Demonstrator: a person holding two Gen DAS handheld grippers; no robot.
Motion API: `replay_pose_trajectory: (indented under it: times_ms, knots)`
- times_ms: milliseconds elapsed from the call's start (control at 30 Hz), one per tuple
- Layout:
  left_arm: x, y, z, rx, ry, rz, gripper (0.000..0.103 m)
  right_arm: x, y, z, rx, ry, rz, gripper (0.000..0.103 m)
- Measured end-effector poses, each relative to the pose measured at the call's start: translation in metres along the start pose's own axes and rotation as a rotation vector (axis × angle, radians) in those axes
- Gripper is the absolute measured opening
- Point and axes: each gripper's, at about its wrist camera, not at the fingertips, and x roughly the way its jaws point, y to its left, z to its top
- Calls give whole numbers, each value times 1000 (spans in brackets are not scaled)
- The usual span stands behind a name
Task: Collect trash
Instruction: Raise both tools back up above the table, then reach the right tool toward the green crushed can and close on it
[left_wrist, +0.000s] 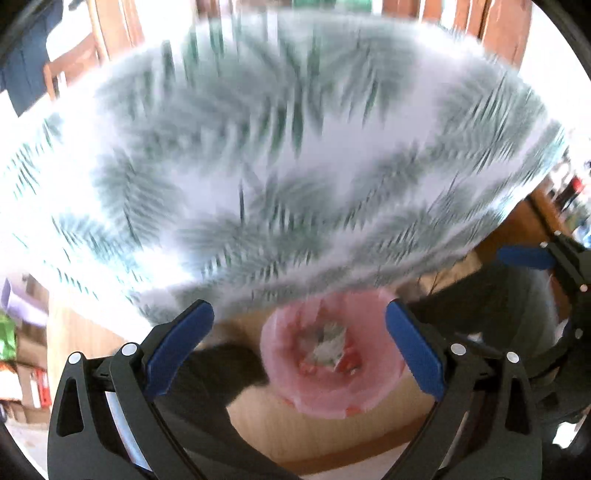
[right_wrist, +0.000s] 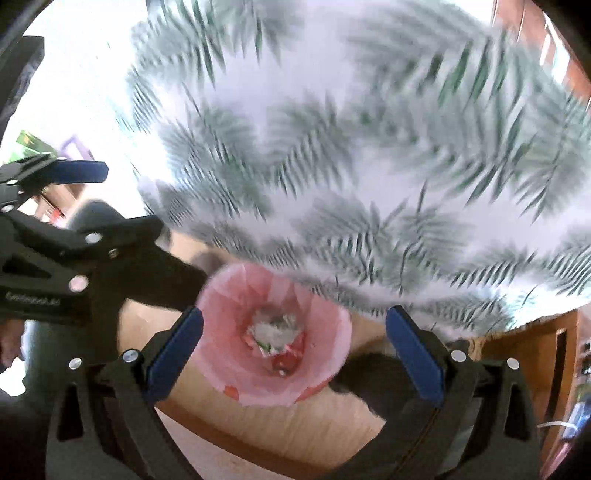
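While both wrist views smear with motion blur, the biggest thing on show is the tabletop (left_wrist: 258, 147), draped in a white cloth printed with green fern leaves, filling the upper part of each view. Its near edge curves across the middle of the picture, and below that edge sits a tan floor (left_wrist: 325, 432).

Down there, just off the cloth's edge, is the pink trash bag (left_wrist: 332, 362), mouth wide and facing up at the cameras. It's lining a bin, though the bin itself is hidden under the plastic. Inside, at the bottom, lies a wad of crumpled white paper (left_wrist: 328, 343) with some red scraps (right_wrist: 286, 360) beside it; too blurred to say more.

Now the left gripper (left_wrist: 300, 332): blue-padded fingers spread wide, nothing between them, hanging above the bag so the mouth shows right in the gap. In the right wrist view it comes in from the left edge, one blue finger jutting out toward the cloth.

And the right gripper (right_wrist: 294, 338): same story, jaws wide apart, empty, the bag's mouth framed between its fingers. It shows in the left wrist view at the far right edge.

Both grippers sit close together over the bag. Wooden furniture (right_wrist: 546, 354) stands at the right; a wooden chair (left_wrist: 74, 66) peeks in past the far side of the cloth.
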Motion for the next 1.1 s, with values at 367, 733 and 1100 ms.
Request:
replay_pose_trajectory:
  times_ms: [367, 733, 1100]
  knots:
    - [-53, 15, 144, 50, -198, 7, 97, -68, -67, 118, -26, -228, -43, 98]
    - [29, 40, 287, 32, -162, 48, 97, -11, -162, 266, -20, -228, -115, 98]
    - [73, 54, 332, 11, -131, 43, 97, 63, -199, 348, -99, -177, -95, 98]
